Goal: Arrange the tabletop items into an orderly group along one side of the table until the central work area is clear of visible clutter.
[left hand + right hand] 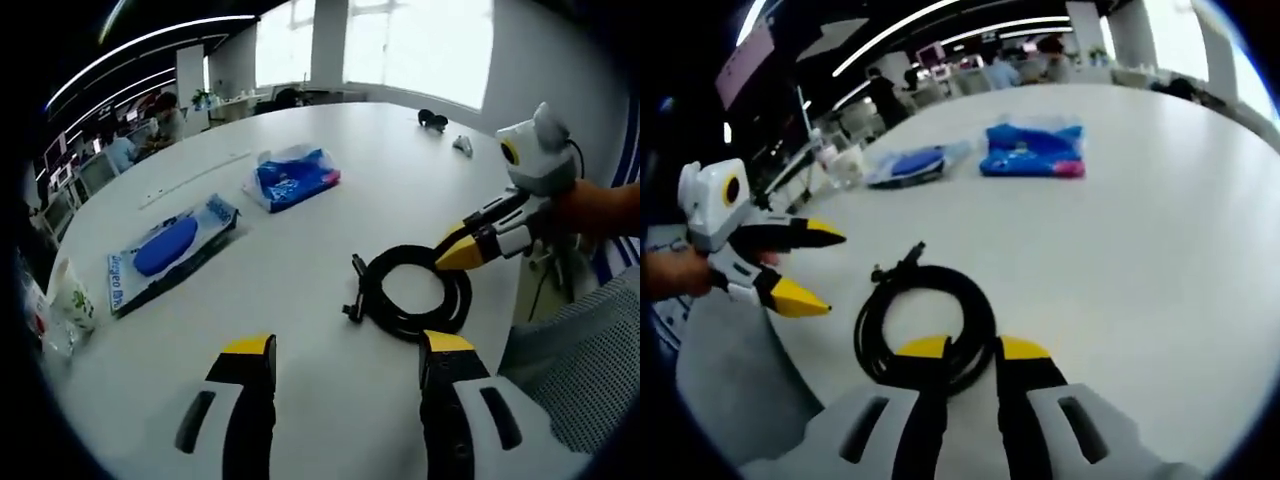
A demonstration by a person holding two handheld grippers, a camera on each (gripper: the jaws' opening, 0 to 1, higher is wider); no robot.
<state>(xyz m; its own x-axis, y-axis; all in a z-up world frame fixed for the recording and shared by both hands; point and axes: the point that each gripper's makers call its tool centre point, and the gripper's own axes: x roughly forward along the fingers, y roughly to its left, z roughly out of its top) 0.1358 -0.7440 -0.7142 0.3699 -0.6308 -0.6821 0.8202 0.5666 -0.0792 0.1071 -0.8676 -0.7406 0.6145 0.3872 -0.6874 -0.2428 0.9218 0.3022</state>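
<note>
Pinched on the near loop of the coiled black cable point(925, 325), low in the frame, the right gripper point(973, 350) holds it; the left gripper point(350, 350) stands apart. Light and floppy, I judge; grip several strands together.

Each hand-held gripper, left point(347, 375) and right point(973, 352), has a white plastic body with dark oval slots, black jaws capped with yellow tips, and an orange sleeve point(603, 208) shows behind the right one in the left gripper view.
</note>
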